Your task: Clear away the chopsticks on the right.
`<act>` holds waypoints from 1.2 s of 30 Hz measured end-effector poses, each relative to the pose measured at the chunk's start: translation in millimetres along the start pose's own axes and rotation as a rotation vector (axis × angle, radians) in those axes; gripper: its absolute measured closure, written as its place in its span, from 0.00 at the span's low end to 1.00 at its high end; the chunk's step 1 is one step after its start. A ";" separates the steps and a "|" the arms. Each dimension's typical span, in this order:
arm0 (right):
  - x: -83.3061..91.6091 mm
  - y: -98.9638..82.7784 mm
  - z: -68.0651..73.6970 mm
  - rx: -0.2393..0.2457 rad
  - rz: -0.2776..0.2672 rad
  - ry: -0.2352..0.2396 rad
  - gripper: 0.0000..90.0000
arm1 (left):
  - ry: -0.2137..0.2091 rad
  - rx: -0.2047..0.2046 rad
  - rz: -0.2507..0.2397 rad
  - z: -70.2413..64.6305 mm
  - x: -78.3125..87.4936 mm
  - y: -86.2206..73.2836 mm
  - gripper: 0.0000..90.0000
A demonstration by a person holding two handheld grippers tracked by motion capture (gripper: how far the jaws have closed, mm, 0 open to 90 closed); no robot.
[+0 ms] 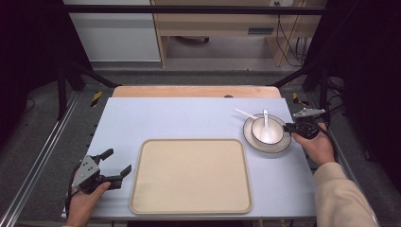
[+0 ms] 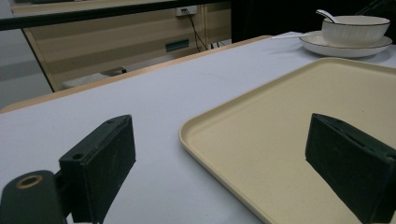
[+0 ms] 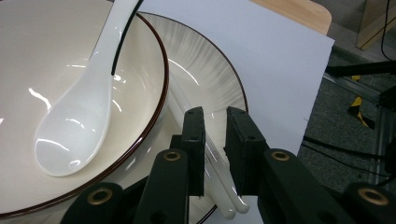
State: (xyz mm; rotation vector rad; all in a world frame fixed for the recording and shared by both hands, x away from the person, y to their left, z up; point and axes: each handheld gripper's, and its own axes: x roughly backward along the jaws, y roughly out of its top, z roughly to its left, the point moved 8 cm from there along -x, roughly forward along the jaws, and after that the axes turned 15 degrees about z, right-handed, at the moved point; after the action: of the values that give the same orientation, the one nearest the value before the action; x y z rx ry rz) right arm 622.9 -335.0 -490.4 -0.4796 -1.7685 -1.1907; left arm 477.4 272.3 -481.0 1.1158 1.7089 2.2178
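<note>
A white bowl [image 1: 274,134] with a white spoon [image 1: 265,126] in it stands on a dark-rimmed plate [image 1: 280,146] at the table's right. White chopsticks [image 3: 225,192] lie on the plate [image 3: 205,60] beside the bowl [image 3: 28,56], their far end sticking out past its rim [image 1: 246,113]. My right gripper [image 3: 215,114] reaches the plate's right edge [image 1: 286,126]; its jaws stand slightly apart around the chopsticks, not pressing them. My left gripper [image 1: 118,161] rests wide open at the front left, empty, beside the beige tray [image 1: 190,189]. The spoon [image 3: 79,121] rests in the bowl.
The beige tray [image 2: 289,107] lies empty at the middle front, its near corner between my left jaws [image 2: 222,140]. A light blue mat [image 1: 179,118] covers the table. Black frame rails run along both sides, and a wooden edge lies behind.
</note>
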 end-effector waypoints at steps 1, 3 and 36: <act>-0.3 0.2 -0.1 0.001 -0.003 -0.004 0.86 | 0.000 0.000 0.001 0.0 0.0 -0.1 0.09; 0.1 0.3 0.0 -0.002 -0.003 -0.002 0.86 | 0.000 0.000 0.000 0.0 0.1 0.0 0.09; 1.8 -1.4 -5.9 0.014 0.000 -0.004 0.78 | 0.001 -0.003 0.008 -0.4 -1.0 -0.8 0.09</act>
State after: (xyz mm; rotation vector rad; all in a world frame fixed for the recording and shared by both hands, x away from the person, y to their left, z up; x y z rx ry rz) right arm 623.8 -341.1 -489.0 -0.4740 -1.7791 -1.1771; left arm 477.6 271.7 -482.1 1.1232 1.7034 2.2251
